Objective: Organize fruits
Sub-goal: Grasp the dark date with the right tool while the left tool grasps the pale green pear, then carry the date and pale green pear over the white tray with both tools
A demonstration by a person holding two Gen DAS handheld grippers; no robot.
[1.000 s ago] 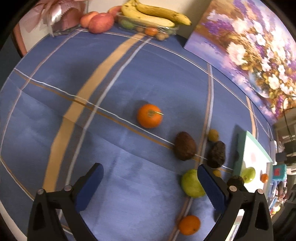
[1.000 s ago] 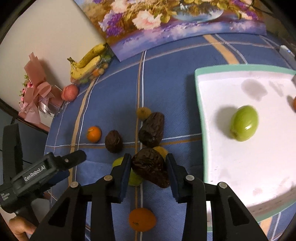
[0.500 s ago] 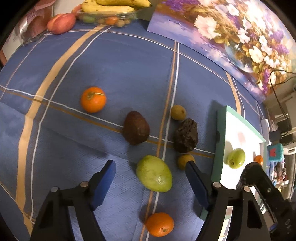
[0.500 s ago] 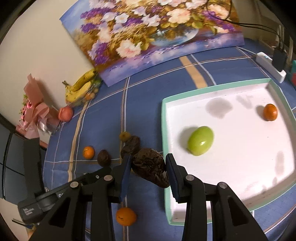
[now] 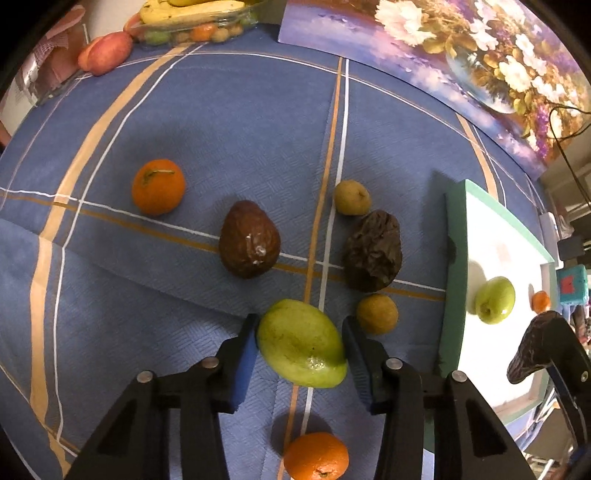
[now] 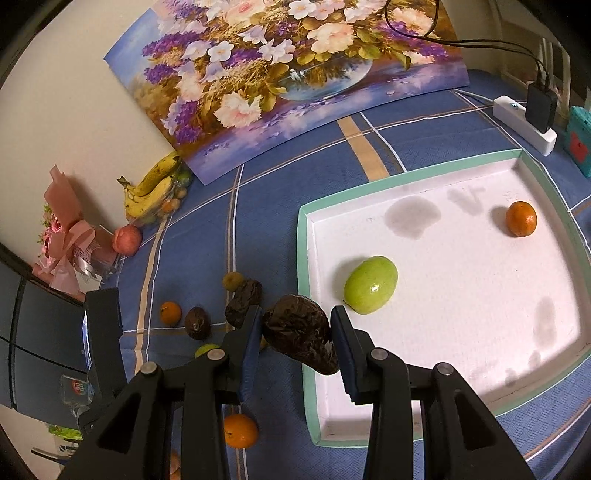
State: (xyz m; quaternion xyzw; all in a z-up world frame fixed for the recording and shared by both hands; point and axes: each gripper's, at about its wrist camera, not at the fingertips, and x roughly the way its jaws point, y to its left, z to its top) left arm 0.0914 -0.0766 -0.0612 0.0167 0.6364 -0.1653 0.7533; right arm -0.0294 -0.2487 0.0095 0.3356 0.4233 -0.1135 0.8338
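My left gripper points down at the blue cloth. Its jaws are closing, and both pads touch the sides of a green mango that lies between them. My right gripper is shut on a dark wrinkled fruit, held in the air over the near left rim of the white tray. A green fruit and a small orange lie in the tray. On the cloth rest an orange, a brown avocado, another wrinkled dark fruit and two small yellow fruits.
Another orange lies just below the left gripper. Bananas on a clear box and a red apple sit at the far edge. A flower painting leans on the wall. A power strip lies beyond the tray.
The left gripper swung right from the orange to the green mango and narrowed from wide open onto it. The right gripper lifted the wrinkled fruit off the cloth towards the tray.
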